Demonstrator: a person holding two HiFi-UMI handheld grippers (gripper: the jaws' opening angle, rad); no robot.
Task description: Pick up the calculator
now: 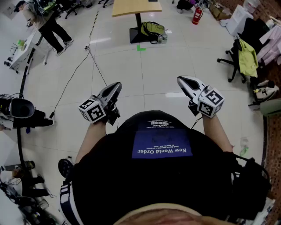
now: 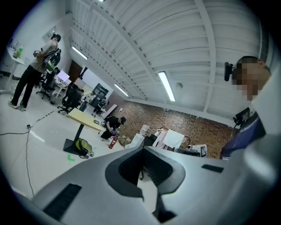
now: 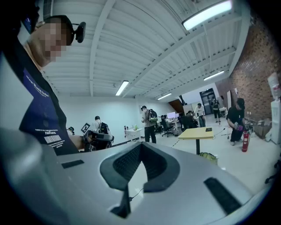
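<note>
The left gripper and right gripper are held level in front of the person's chest, both with jaws closed on nothing. Ahead across the pale tiled floor stands a yellow-topped surface on a single dark pedestal. In the right gripper view a small dark thing lies toward its far edge, possibly the calculator, though it is too small to tell. A green backpack leans at the pedestal's base, with a red fire extinguisher near it. A black cable trails over the floor, and a brick wall closes the room.
</note>
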